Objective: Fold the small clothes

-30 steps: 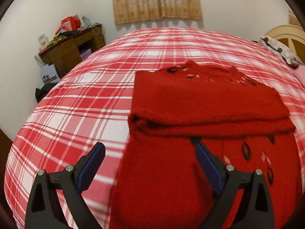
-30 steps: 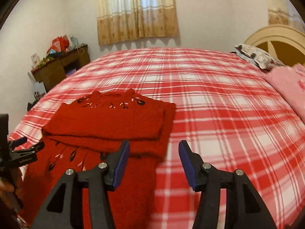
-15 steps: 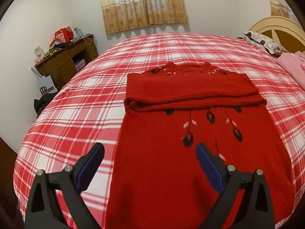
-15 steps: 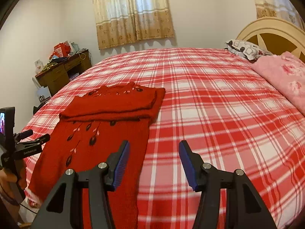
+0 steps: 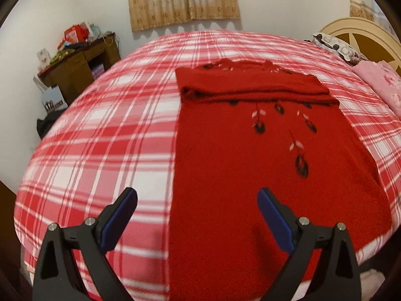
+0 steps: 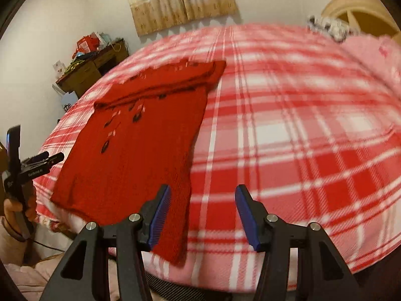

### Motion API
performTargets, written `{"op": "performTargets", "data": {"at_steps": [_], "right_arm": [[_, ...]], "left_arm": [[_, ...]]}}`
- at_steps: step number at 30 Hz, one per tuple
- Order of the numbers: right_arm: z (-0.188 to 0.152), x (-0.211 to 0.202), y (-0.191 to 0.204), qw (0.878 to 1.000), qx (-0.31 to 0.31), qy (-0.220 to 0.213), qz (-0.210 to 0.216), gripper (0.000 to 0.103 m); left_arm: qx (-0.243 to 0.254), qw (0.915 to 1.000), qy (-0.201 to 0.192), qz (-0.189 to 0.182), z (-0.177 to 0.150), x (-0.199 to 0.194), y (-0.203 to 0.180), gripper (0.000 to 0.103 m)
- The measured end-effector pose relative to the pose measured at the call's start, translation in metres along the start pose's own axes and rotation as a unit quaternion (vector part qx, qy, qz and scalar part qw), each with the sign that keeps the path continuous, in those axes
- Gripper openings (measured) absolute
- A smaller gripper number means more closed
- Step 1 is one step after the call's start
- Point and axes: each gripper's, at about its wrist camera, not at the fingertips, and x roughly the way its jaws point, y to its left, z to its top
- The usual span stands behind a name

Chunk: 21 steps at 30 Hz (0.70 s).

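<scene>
Red-and-white plaid covers the bed (image 5: 107, 135), which fills most of both wrist views, with a cream headboard (image 5: 361, 35) at the far right and beige curtains (image 5: 183, 0) on the wall behind. On the bed lies the red sweater (image 5: 238, 165), spread flat with its lower hem toward the near edge; its upper part carries a folded band of red knit across the width, and dark leaf-like motifs trail down the front. The left gripper (image 5: 198, 215) hovers above the near hem, its jaws wide apart and holding nothing, one finger over the plaid and the other over the sweater. The right gripper (image 6: 203, 210) hangs over the sweater's near right corner, jaws likewise apart and empty. A wooden desk (image 5: 80, 70) piled with clutter stands by the far left wall, and a pink blanket (image 5: 381, 82) lies beside the headboard
</scene>
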Motion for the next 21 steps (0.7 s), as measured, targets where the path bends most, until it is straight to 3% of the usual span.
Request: {"op": "performTargets", "data": {"at_steps": [6,10,14,17,21], "right_arm": [[-0.016,0.012,0.005,0.999,0.003,0.03,0.026,0.055],[-0.022,0.021,0.012,0.998,0.004,0.047,0.05,0.055],[-0.031,0.031,0.028,0.997,-0.027,0.056,0.044,0.055],[-0.035,0.033,0.034,0.998,-0.038,0.048,0.032,0.055],[-0.038,0.034,0.044,0.996,-0.059,0.055,0.029,0.055]], "left_arm": [[0.019,0.9997,0.002,-0.016,-0.035,-0.017,0.01,0.099],[0.001,0.9989,0.013,-0.045,-0.055,-0.02,0.016,0.099],[-0.01,0.9982,0.032,-0.05,-0.064,-0.01,0.02,0.097],[-0.037,0.9954,0.06,-0.065,-0.07,0.003,0.026,0.084],[-0.022,0.9964,0.052,-0.063,-0.072,-0.001,0.019,0.077]]}}
